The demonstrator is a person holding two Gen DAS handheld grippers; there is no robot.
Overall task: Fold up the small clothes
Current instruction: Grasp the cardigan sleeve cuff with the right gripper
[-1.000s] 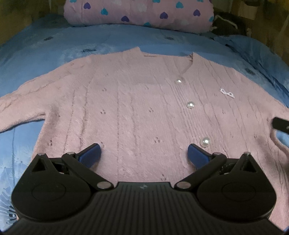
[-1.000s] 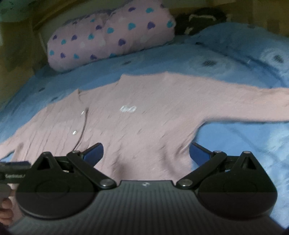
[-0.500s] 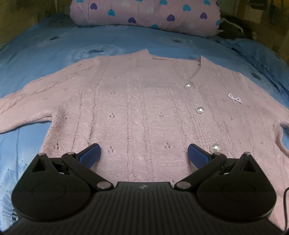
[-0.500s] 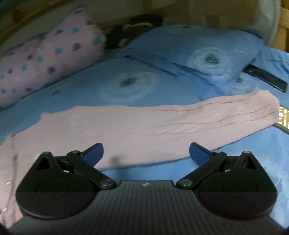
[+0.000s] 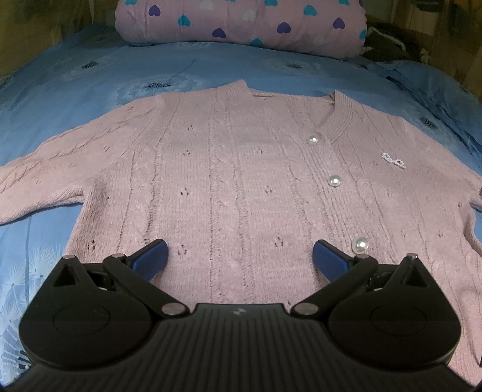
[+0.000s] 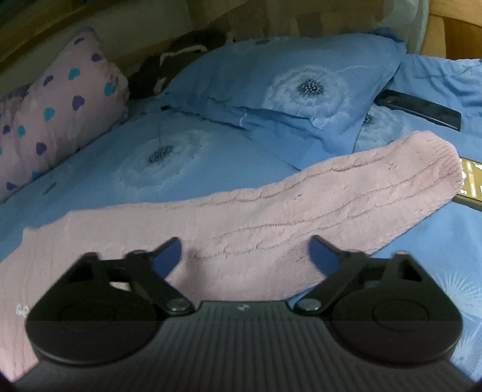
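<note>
A pink knitted cardigan [image 5: 241, 187] with pearl buttons [image 5: 334, 181] lies flat, front up, on a blue bedsheet [image 5: 150, 69]. My left gripper [image 5: 239, 256] is open and empty, low over the cardigan's lower body near the hem. In the right wrist view the cardigan's right sleeve [image 6: 301, 205] stretches out to the right, its cuff [image 6: 442, 169] lying partly on a remote control [image 6: 473, 184]. My right gripper [image 6: 245, 253] is open and empty, over the upper part of that sleeve.
A pink pillow with heart prints [image 5: 241, 21] lies at the head of the bed. A blue pillow [image 6: 301, 90] sits behind the sleeve. A black flat device [image 6: 421, 108] lies beside it. Dark clothing [image 6: 180, 63] lies at the back.
The right gripper has swung right from the cardigan's body and now faces the outstretched sleeve. The left gripper has drawn back a little; the cardigan lies unmoved.
</note>
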